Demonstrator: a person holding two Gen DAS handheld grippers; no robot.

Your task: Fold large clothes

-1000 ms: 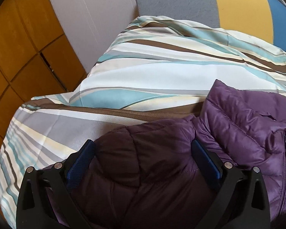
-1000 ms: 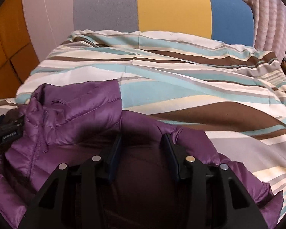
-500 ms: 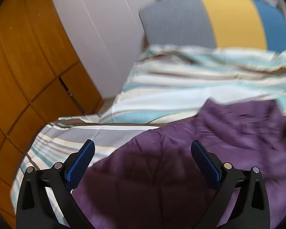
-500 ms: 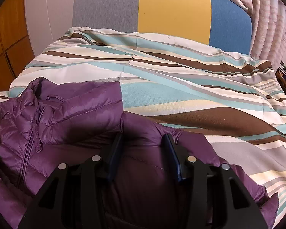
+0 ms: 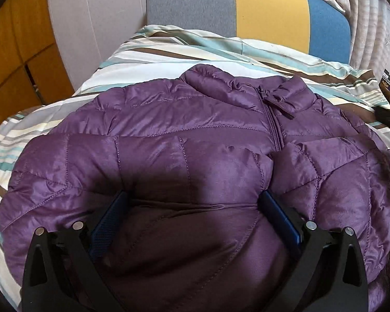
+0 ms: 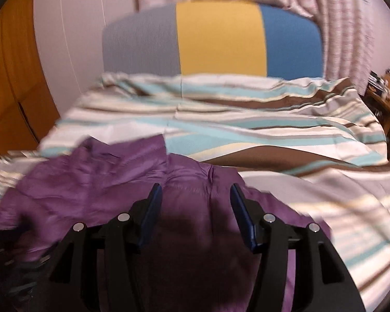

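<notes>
Heads up — that puffy jacket is slick, so the folded sleeve could spring back open once you let go. It's lying zipped, front up, on the striped bed. Your left hand-held gripper sits spread wide over its lower part, not pinching (looks like). Your right hand-held gripper has just been opening, nothing pinched, jacket below it.
</notes>
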